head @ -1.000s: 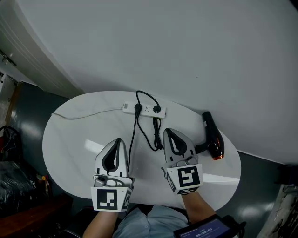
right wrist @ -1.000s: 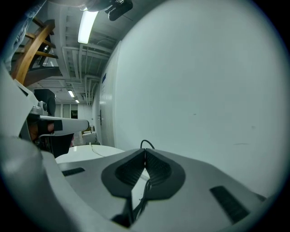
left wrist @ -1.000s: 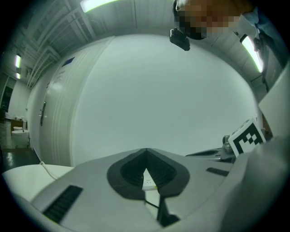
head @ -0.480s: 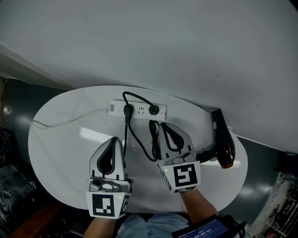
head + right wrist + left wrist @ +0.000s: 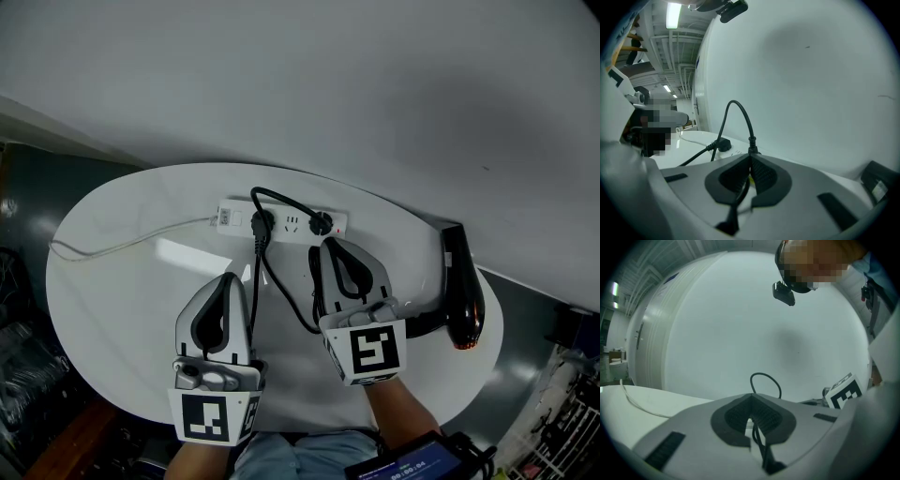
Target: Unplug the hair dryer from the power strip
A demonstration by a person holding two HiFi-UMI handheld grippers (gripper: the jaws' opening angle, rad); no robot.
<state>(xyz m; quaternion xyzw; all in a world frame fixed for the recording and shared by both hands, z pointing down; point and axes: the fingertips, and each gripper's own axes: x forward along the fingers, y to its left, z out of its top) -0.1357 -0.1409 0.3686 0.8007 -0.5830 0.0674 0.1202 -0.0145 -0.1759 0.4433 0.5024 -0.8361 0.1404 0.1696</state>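
A white power strip (image 5: 286,223) lies at the far side of the white oval table (image 5: 122,309), with two black plugs in it. A black cord arches from the left plug (image 5: 262,224) to the right plug (image 5: 322,224), and more cord runs down between my grippers. The black hair dryer (image 5: 464,292) lies at the table's right edge. My right gripper (image 5: 331,247) is shut with nothing in it, its tip just short of the right plug (image 5: 752,149). My left gripper (image 5: 228,280) is shut and empty, nearer me, left of the cord (image 5: 765,379).
The strip's thin white lead (image 5: 131,242) trails left across the table and over its edge. A pale curved wall (image 5: 328,84) rises right behind the table. Dark floor shows at both sides. The right gripper's marker cube (image 5: 843,391) shows in the left gripper view.
Both grippers have sunk toward the table. The right gripper's tip has come closer to the right plug. Both stay shut.
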